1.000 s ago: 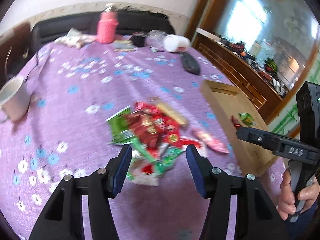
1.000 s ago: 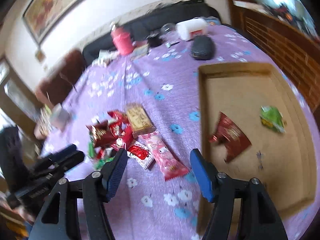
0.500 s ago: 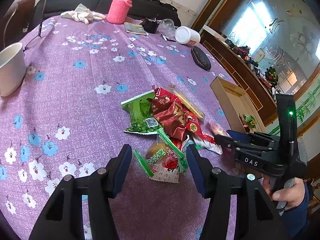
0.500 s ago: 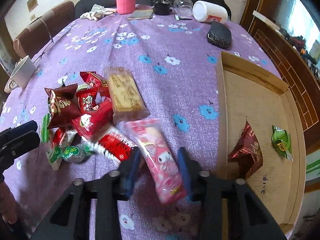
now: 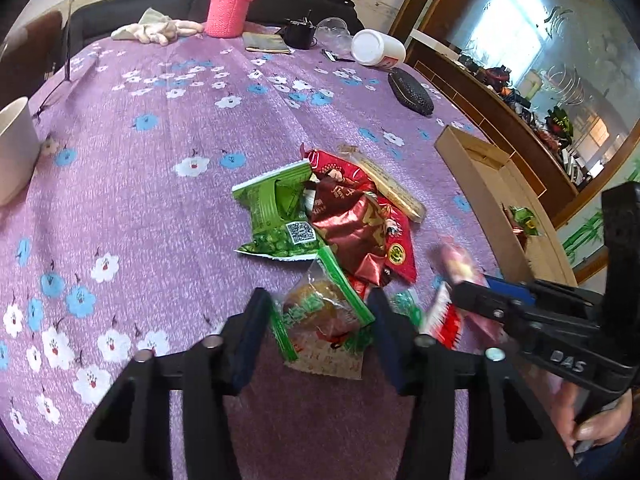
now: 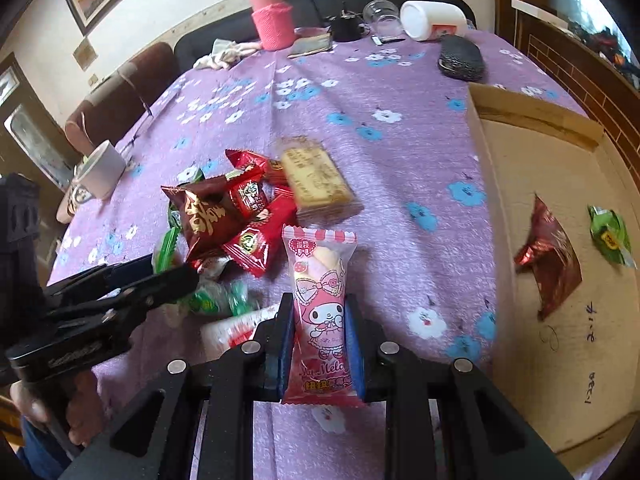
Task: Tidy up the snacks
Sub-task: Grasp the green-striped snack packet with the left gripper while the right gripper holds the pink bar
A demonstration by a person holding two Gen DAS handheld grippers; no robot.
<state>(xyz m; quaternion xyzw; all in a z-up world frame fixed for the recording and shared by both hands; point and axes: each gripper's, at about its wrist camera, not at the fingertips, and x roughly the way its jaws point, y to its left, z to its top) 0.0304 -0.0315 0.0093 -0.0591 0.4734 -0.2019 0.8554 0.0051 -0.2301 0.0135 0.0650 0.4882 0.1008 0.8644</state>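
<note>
Pink packet (image 6: pixel 322 312) clamped between pads of right gripper (image 6: pixel 320 344), lengthwise along fingers, above purple cloth (image 6: pixel 400 152). Green-edged packet (image 5: pixel 320 312) framed by left gripper (image 5: pixel 316 332); jaws just closing, pads at packet's edges, contact not confirmed. Snack pile (image 5: pixel 340 216) located just beyond, on cloth. Box (image 6: pixel 560 320) noted to right, containing red packet (image 6: pixel 550 258) and green packet (image 6: pixel 610 236). Mug (image 5: pixel 14 148) at left edge.

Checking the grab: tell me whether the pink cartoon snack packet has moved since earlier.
Yes. The pink cartoon snack packet swung away from the tan biscuit pack, now clamped in the right claw.
</note>
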